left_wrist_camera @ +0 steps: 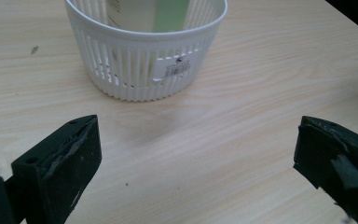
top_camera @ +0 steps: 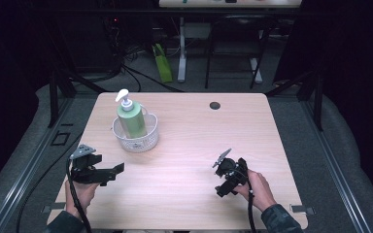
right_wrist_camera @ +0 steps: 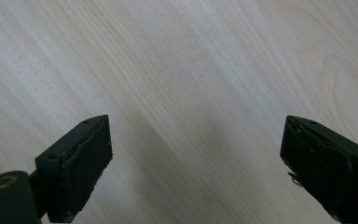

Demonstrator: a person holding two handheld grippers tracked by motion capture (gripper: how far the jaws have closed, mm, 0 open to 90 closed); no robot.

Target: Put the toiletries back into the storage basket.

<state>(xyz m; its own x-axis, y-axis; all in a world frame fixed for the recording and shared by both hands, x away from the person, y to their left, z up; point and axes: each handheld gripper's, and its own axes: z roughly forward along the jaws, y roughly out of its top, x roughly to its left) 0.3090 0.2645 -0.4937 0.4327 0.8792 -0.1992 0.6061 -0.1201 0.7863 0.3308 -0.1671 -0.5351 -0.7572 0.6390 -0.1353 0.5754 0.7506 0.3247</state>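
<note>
The left hand-held gripper (top_camera: pixel 110 173) sits in the lower left of the high view, jaws spread wide with nothing between them, aimed toward the white slatted basket (top_camera: pixel 136 137). In the left gripper view the basket (left_wrist_camera: pixel 147 70) fills the upper centre, well clear of both jaws. The right hand-held gripper (top_camera: pixel 226 184), lower right of centre in the high view, is likewise spread apart and empty, over bare table (right_wrist_camera: pixel 191 84).

Hazards, as judged from this position:
- A level approach would meet the basket wall first. The basket looks light, so a jaw could push it across the table (top_camera: pixel 189 145) or tip it with its contents.
- The green pump bottle (top_camera: pixel 130 118) stands taller than the basket rim. A knock high on the bottle could topple it.
- Contact with the pump head (top_camera: pixel 123 95) could dispense liquid.

Orientation: the bottle stands upright inside the basket, upper left of the table. Its long axis is vertical, and the spout points toward the left of the frame.
</note>
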